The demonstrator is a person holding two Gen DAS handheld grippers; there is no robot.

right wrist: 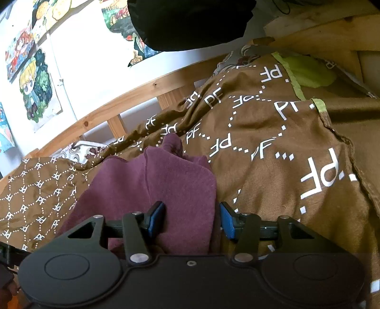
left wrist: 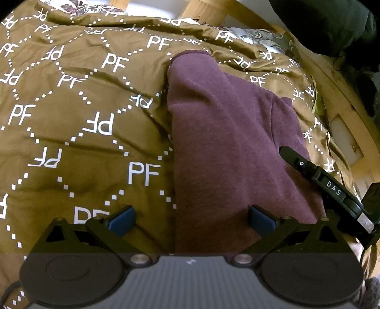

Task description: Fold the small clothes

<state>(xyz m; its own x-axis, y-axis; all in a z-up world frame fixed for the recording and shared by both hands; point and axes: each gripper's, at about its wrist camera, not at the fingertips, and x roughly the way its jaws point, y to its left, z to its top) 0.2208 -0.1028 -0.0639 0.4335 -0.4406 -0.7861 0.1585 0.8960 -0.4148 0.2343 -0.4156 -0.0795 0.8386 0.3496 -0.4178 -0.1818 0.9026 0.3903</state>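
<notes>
item: purple fleece garment (left wrist: 228, 142), small, partly folded into a long strip, lying on a brown bedcover (left wrist: 71, 142) printed with white "pf" letters and dotted diamonds; the cover lies over a bed with a wooden frame (right wrist: 133, 95).

left claw (left wrist: 191, 219): blue pads (left wrist: 123, 222) wide apart, nothing between them pressed; it hangs over the near left edge of the garment, one pad over the bedcover, the other over the fleece.

right claw (right wrist: 192, 219): pads (right wrist: 156, 219) standing apart at about half width, a thick fold of the garment between them; whether the pads press on the cloth cannot be told. in the left view its black finger lies on the garment's right edge.

surroundings: cartoon posters (right wrist: 35, 88) on the far white wall; a dark bundle (right wrist: 190, 21) at the top; a yellow-green cloth (right wrist: 308, 71) far right.
</notes>
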